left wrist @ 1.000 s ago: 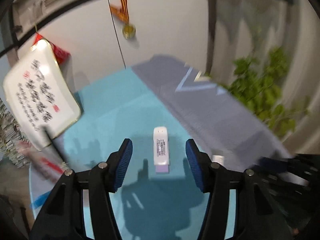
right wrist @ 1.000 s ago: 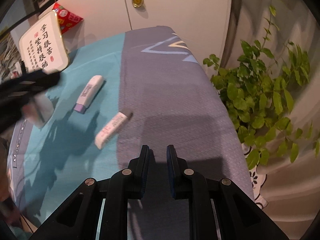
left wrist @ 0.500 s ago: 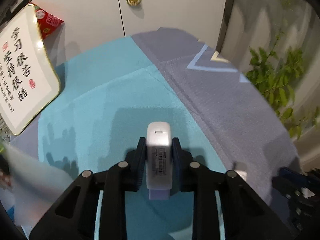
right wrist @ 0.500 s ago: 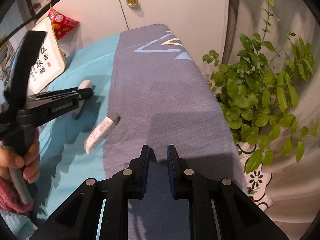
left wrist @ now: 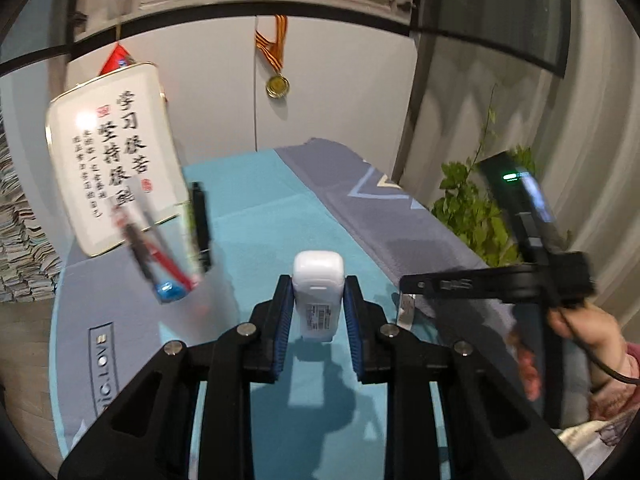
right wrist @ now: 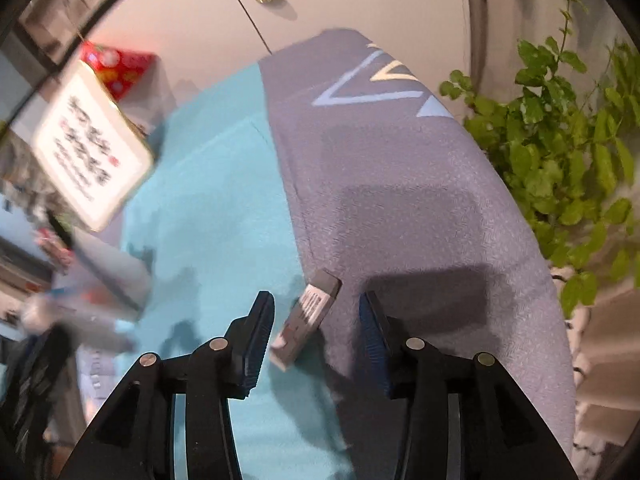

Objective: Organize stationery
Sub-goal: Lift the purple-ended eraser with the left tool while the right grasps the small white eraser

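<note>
The left tongs (left wrist: 319, 312) clench a smooth, rounded white correction tape (left wrist: 318, 292). The right tongs (right wrist: 318, 334) are opening around a rectangular eraser (right wrist: 306, 316); a blurred pen holder (left wrist: 168, 256) is hard to make out.

Smooth white plastic correction tape (left wrist: 318, 296); matt woven cloth mat (right wrist: 224, 200); glossy framed plaque (left wrist: 112, 152).

Dim indoor light; glare on the plaque (left wrist: 116, 152); hard shadows on the mat (right wrist: 224, 208); left edges motion-blurred; fisheye bends rims.
</note>
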The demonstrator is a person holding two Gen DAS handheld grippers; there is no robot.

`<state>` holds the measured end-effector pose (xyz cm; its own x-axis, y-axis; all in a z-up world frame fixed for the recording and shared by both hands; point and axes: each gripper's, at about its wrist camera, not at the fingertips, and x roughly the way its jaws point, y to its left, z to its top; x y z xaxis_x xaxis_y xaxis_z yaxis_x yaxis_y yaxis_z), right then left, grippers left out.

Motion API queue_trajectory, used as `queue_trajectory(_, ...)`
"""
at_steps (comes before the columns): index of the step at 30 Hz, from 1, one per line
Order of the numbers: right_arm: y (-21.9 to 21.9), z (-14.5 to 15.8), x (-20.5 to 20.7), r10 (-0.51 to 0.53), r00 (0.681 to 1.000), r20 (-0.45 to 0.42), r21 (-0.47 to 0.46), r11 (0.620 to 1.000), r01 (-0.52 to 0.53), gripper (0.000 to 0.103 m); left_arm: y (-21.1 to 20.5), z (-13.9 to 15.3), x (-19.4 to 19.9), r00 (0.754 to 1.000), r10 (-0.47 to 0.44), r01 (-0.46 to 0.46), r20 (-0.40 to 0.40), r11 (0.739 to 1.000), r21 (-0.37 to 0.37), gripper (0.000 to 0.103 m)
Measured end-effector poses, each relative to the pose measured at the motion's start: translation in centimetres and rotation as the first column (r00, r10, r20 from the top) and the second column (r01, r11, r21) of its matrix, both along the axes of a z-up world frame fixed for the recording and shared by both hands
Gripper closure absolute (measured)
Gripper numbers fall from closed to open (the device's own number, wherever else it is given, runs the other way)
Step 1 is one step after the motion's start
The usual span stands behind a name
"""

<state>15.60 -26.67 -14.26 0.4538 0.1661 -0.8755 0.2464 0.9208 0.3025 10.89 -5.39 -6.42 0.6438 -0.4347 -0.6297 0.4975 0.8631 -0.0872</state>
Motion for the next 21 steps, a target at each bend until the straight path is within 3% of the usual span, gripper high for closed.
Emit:
queue_trajectory(4,1.5,-0.9,1.2,0.002,1.000,-0.031,-0.006,1.000,-0.002,0.058,1.9,0.1,-0.6,0.999,0.031,-0.031,0.007,0.999,-0.024,0.079)
queue_trajectory(8,3.2,-0.8,2.0,0.044,0.999,-0.015,-0.099,0.994,-0.045,0.060,3.7,-0.3,-0.4,0.998,0.061,-0.062,-0.013,0.997,-0.047,0.079)
queue_trajectory(10,4.0,-0.9,2.1,0.071,0.997,-0.002,-0.167,0.984,-0.070,0.084,4.9,-0.2,-0.6,0.996,0.084,-0.085,-0.014,0.995,-0.060,0.079)
queue_trajectory(11,4.1,-0.9,2.0,0.075,0.997,0.003,-0.179,0.981,-0.074,0.084,5.4,-0.1,-0.8,0.996,0.093,-0.094,-0.013,0.993,-0.067,0.079)
queue_trajectory(14,4.1,-0.2,1.5,0.093,0.995,0.041,-0.078,0.993,-0.089,0.085,6.9,0.2,-1.1,0.993,0.116,-0.116,-0.004,0.990,-0.082,0.079)
queue_trajectory(16,4.9,1.1,1.0,0.121,0.989,0.085,-0.070,0.991,-0.116,0.086,7.7,0.3,-1.3,0.990,0.138,-0.137,0.000,0.987,-0.085,0.079)
queue_trajectory(21,8.5,6.6,-0.8,0.222,0.940,0.258,-0.006,0.974,-0.228,0.085,9.5,0.2,-1.5,0.982,0.188,-0.187,-0.005,0.978,-0.092,0.079)
